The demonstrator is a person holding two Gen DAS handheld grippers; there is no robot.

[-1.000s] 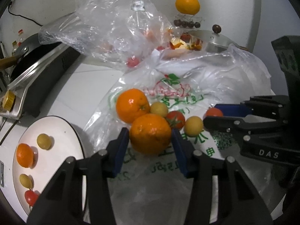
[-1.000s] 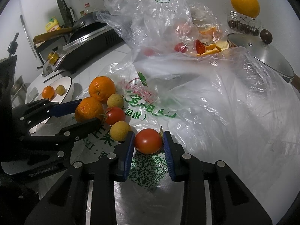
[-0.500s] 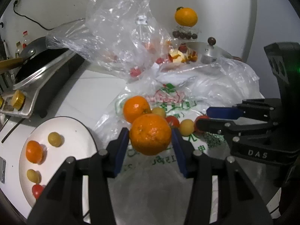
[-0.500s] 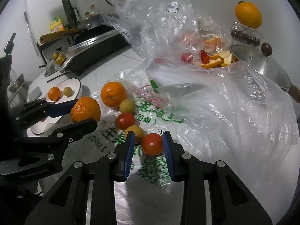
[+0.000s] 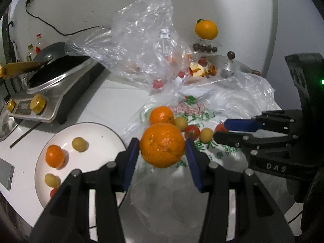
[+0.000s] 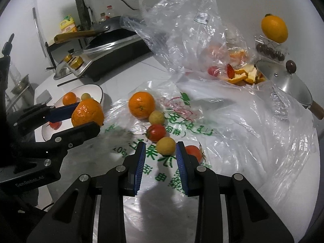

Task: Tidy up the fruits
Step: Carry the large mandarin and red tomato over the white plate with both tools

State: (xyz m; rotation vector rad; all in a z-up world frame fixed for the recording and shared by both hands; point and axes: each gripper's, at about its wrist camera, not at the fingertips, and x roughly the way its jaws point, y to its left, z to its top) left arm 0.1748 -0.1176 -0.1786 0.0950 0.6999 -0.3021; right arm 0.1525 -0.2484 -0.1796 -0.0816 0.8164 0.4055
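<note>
Orange (image 5: 162, 145) is in the grip! The left gripper (image 5: 162, 148) has its blue pads pressed on both sides of it, jaws about a third open, and holds it clear of the printed plastic bag (image 5: 202, 113) in the middle of the worktop (image 5: 105, 99). The white plate (image 5: 97, 133) sits by the worktop's left edge with a small orange and two yellow fruits on it. A red one there is cut off behind the gripper's finger.

Over to the right gripper (image 6: 161, 148): jaws only narrowly apart, nothing clamped. A yellow fruit (image 6: 166, 145) shows in the gap, lying on the bag, but I cannot tell whether the pads touch it. A tomato (image 6: 193, 151) is half hidden behind the right-hand finger. At the back edge, a crumpled clear bag (image 6: 182, 26) blurs whatever is inside it to red and orange smudges.
</note>
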